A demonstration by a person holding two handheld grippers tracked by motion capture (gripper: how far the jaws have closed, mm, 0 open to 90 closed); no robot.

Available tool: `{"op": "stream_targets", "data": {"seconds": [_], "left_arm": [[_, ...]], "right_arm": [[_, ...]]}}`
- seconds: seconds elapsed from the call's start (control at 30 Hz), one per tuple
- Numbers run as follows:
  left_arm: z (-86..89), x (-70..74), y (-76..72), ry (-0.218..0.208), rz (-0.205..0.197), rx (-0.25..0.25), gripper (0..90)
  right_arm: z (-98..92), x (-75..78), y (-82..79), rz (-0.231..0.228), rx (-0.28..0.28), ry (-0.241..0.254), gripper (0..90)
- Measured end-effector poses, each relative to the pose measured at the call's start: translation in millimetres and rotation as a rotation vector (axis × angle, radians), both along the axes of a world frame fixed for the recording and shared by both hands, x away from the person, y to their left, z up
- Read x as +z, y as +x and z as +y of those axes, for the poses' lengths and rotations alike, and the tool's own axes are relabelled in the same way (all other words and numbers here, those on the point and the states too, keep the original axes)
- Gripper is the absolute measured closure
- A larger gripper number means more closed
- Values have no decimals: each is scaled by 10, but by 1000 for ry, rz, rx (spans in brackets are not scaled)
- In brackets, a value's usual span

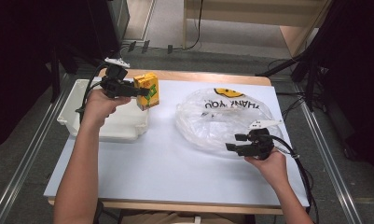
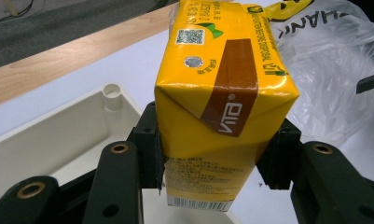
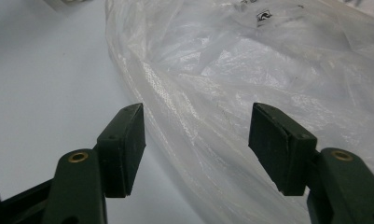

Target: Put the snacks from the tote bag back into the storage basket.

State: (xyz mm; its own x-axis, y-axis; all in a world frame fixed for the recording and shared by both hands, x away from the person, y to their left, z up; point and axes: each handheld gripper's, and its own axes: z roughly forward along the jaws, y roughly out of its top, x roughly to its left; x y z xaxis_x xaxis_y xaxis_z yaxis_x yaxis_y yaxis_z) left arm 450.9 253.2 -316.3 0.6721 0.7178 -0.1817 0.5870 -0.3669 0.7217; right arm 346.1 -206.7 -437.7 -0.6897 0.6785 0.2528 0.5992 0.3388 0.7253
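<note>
High view: left claw (image 1: 137, 91) clamps the yellow juice carton (image 1: 147, 90) by its sides, lifted over the white bin's (image 1: 77, 112) right rim, probably headed for the plastic bag (image 1: 222, 119). Carton stands upright, long axis near vertical. Right claw (image 1: 236, 142) sits at the bag's near edge, likely to hold it.

Left gripper view: pads squeeze the carton (image 2: 222, 107); its top points away from the camera.

Right gripper view: jaws apart, bag (image 3: 250, 79) between them, nothing pinched.
</note>
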Motion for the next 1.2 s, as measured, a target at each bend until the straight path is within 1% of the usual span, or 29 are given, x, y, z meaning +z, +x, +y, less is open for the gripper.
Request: {"op": "stream_targets", "data": {"seconds": [0.2, 0.33, 0.5, 0.67, 0.8, 0.93, 1.07, 1.17, 1.2], "left_arm": [[89, 12, 1, -10, -6, 22, 521], [147, 1, -16, -9, -27, 39, 521], [214, -19, 0, -10, -19, 59, 521], [260, -1, -5, -23, -24, 69, 521], [310, 2, -4, -30, -24, 88, 521], [351, -16, 9, -16, -24, 98, 521], [394, -48, 28, -22, -19, 114, 521], [417, -78, 43, -19, -17, 130, 521], [422, -90, 48, -12, -21, 136, 521]], "right_arm": [[0, -1, 1, 2, 1, -2, 375], [1, -1, -1, 1, 1, -3, 375], [-3, 3, 0, -2, 0, -2, 376], [4, -1, -1, 1, 3, -3, 377], [1, 1, -2, 2, 2, -1, 377], [3, -1, 0, 1, 3, -4, 377], [4, -1, 0, 2, 2, -3, 377], [4, 0, 1, 8, 1, 7, 377], [5, 0, 2, 9, 0, 10, 377]]}}
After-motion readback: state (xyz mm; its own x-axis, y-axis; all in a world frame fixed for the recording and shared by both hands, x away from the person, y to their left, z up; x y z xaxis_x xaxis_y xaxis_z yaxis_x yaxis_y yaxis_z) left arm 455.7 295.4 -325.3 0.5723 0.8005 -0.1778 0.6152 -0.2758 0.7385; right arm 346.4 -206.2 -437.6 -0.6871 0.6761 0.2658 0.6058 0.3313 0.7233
